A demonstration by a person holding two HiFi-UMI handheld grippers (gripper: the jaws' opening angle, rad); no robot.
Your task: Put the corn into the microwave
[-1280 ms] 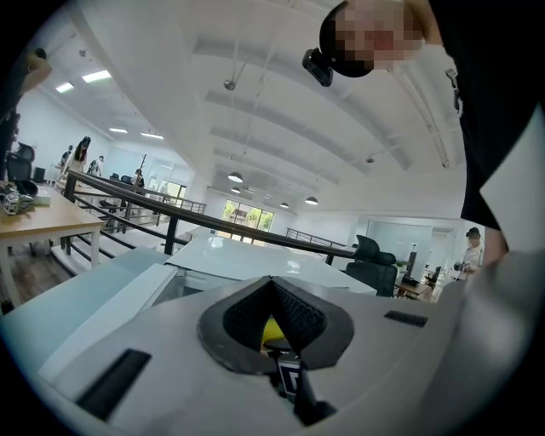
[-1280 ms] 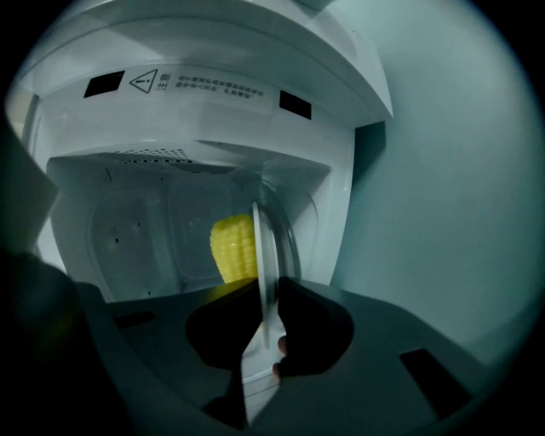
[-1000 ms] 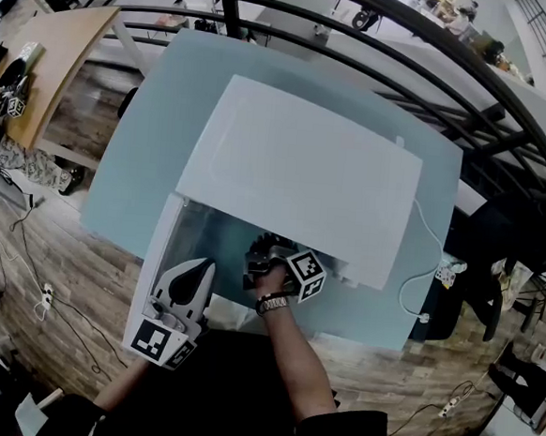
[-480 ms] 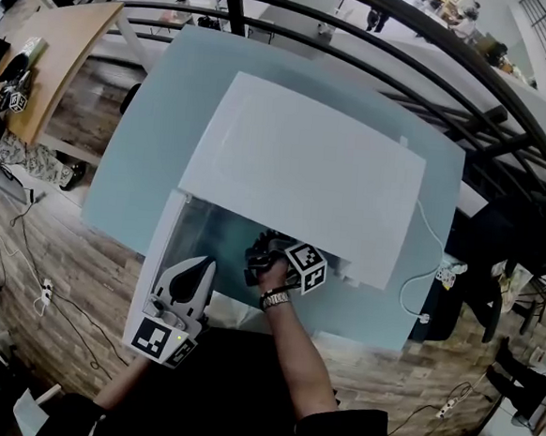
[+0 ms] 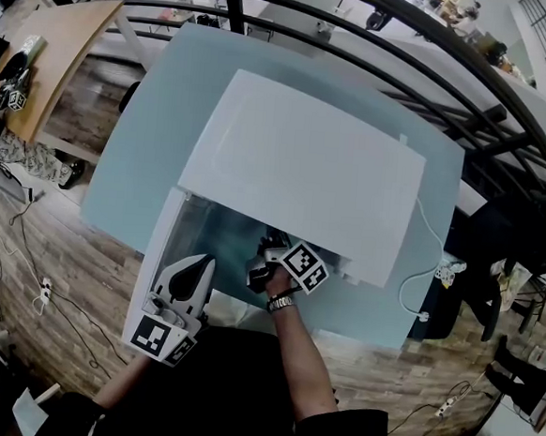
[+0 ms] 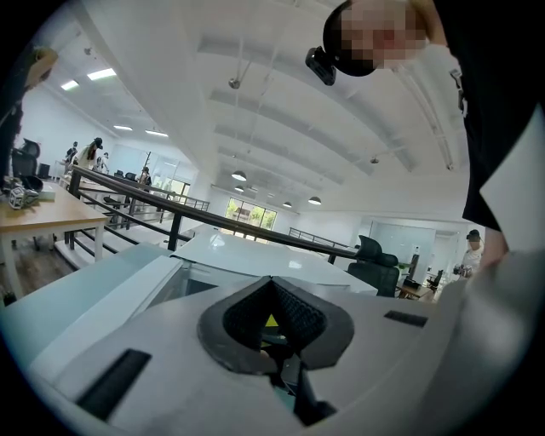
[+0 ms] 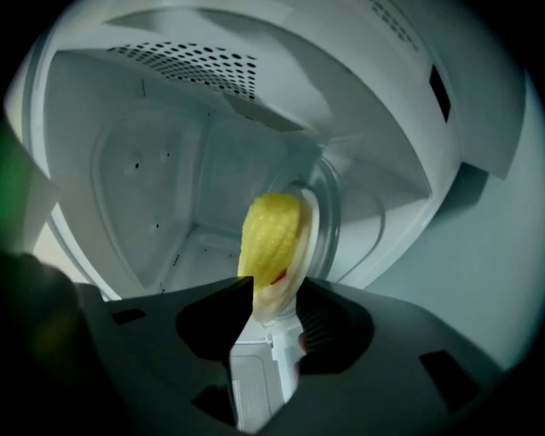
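Now, in one microwave (image 5: 304,177), right gripper (image 7: 279,285) jaws just opened around one corn (image 7: 271,230); left gripper (image 6: 272,283) closed.

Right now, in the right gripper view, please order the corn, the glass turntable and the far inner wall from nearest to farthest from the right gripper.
1. corn: between the right gripper jaws, which have just been opening.
2. glass turntable: just behind the corn, on its right.
3. far inner wall: deepest, at the left.
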